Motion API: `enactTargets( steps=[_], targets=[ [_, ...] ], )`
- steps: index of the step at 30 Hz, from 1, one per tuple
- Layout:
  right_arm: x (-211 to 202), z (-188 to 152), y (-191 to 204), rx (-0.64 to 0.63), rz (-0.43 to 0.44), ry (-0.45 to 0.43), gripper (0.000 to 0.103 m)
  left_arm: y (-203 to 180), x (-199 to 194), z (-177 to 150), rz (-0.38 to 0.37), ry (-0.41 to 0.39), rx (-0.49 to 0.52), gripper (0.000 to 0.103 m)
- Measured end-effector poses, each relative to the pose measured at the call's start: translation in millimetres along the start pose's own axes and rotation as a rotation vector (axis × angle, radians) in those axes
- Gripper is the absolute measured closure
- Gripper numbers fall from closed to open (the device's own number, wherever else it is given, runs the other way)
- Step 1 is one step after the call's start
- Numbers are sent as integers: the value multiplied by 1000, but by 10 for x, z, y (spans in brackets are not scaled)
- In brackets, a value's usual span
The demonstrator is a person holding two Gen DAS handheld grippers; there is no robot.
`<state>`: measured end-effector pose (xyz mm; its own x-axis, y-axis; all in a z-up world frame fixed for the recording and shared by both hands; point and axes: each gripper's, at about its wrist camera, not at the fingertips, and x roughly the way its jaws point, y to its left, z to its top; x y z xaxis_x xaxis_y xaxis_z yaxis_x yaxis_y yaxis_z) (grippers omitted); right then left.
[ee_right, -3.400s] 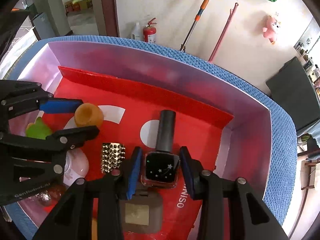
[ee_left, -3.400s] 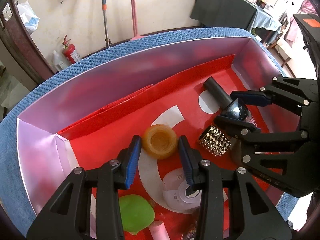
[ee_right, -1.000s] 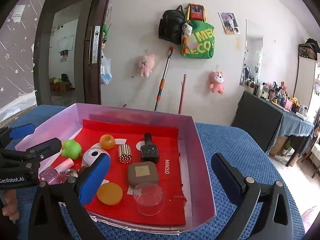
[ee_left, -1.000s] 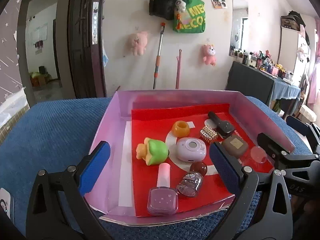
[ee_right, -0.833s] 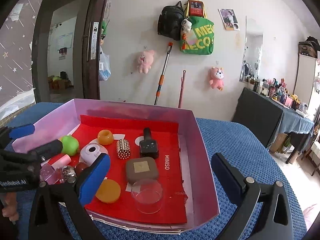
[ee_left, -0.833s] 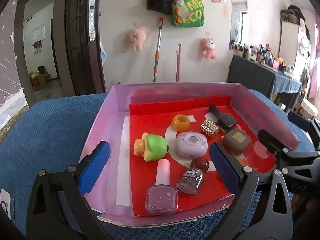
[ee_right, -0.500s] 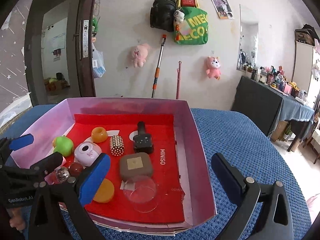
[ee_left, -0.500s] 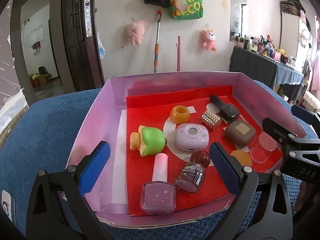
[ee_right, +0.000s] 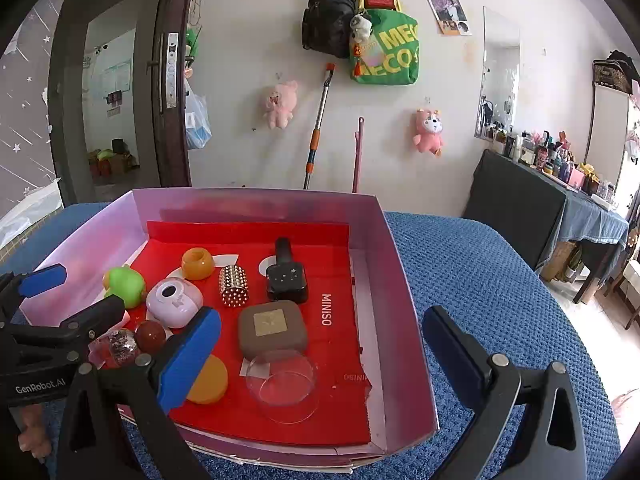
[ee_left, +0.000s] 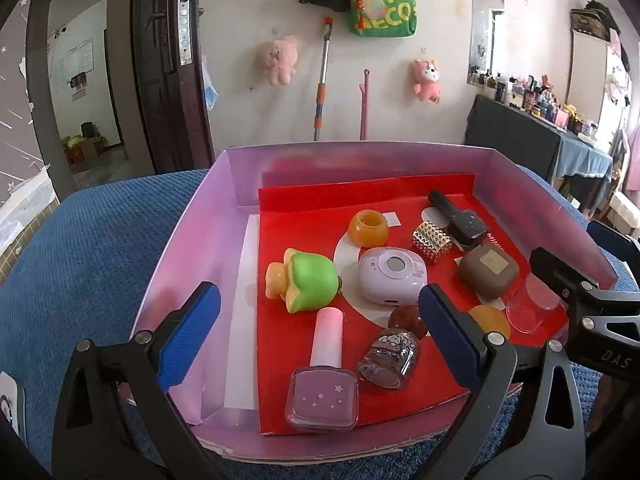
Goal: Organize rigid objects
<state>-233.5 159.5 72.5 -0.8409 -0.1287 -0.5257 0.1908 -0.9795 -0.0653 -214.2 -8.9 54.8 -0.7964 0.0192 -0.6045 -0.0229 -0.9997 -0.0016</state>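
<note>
A pink box with a red liner holds several small items. It also shows in the right wrist view. Inside lie a green toy, an orange pot, a lilac round case, a studded gold cylinder, a black nail polish bottle, a brown square case, a clear cup, an orange disc and a pink nail polish bottle. My left gripper is open and empty above the box's near edge. My right gripper is open and empty at the box's near right corner.
The box sits on a blue textured cloth covering the table. A dark doorway is behind on the left and a black table with bottles stands at the right. Mops lean on the far wall.
Both grippers have let go of the orange pot and the black bottle, opened wide and pulled back from inside the box. In the last second they have drifted slightly closer.
</note>
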Motion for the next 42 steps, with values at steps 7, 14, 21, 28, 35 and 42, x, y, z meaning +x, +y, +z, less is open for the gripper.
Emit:
enactTargets(
  steps=[7, 14, 21, 28, 35, 42],
  targets=[
    [-7, 1, 4, -6, -2, -3, 0, -5, -5, 4, 0, -13, -5, 2],
    [-19, 6, 5, -8, -1, 0, 0, -32, -40, 16, 4, -38, 7, 2],
    [-26, 16, 0, -6, -3, -2, 0, -52, -51, 20, 5, -45, 16, 2],
    [-28, 23, -17, -1, -4, -4, 0, -53, -50, 19, 5, -45, 16, 2],
    [-28, 22, -21, -1, -4, -4, 0, -51, -52, 19, 7, -43, 12, 2],
    [-28, 22, -23, 0, -4, -4, 0, -50, -49, 19, 7, -43, 11, 2]
  ],
)
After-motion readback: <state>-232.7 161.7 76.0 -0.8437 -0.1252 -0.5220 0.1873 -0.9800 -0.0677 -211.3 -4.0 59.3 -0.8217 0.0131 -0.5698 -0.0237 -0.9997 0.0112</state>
